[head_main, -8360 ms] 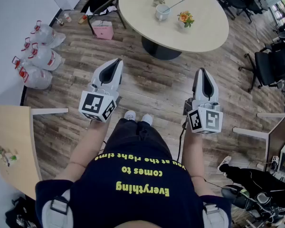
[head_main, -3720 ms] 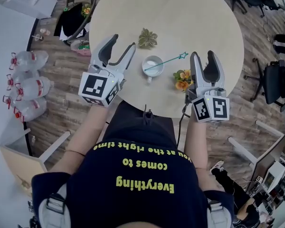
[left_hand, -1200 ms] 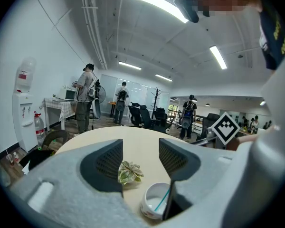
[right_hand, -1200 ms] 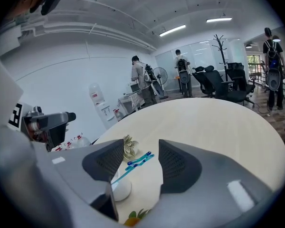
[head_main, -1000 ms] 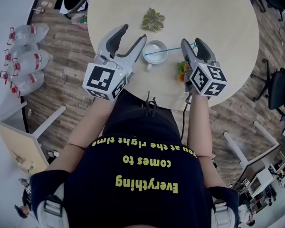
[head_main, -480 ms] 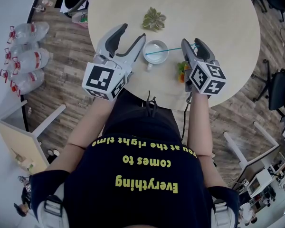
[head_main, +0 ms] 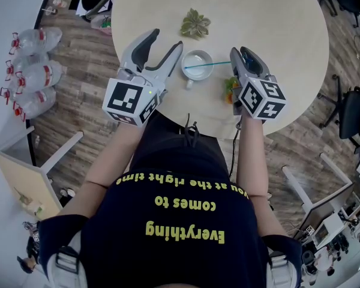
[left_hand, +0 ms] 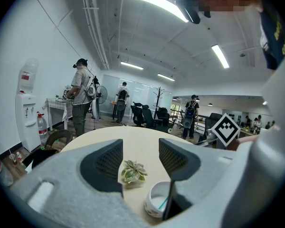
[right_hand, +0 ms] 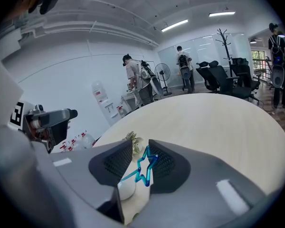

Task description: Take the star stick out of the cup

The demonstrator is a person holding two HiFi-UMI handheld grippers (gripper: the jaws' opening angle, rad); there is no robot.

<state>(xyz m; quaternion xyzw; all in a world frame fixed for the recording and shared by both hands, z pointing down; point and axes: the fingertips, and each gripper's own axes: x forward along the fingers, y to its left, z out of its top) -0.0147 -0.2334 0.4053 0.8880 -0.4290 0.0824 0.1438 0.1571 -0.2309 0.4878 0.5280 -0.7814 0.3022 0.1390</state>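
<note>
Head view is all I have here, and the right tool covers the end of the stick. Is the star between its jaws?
Observer: Yes. In the right gripper view the star stick has its star between the pads of the right tool, whose jaws have just been closing.
Operator: Is it clamped already?
Observer: Not that I can see. The star lies against one pad, but a thin gap shows on the other side.
Operator: And the left tool?
Observer: In the left gripper view the left tool is open and holds nothing. The cup sits low beside one jaw.
</note>
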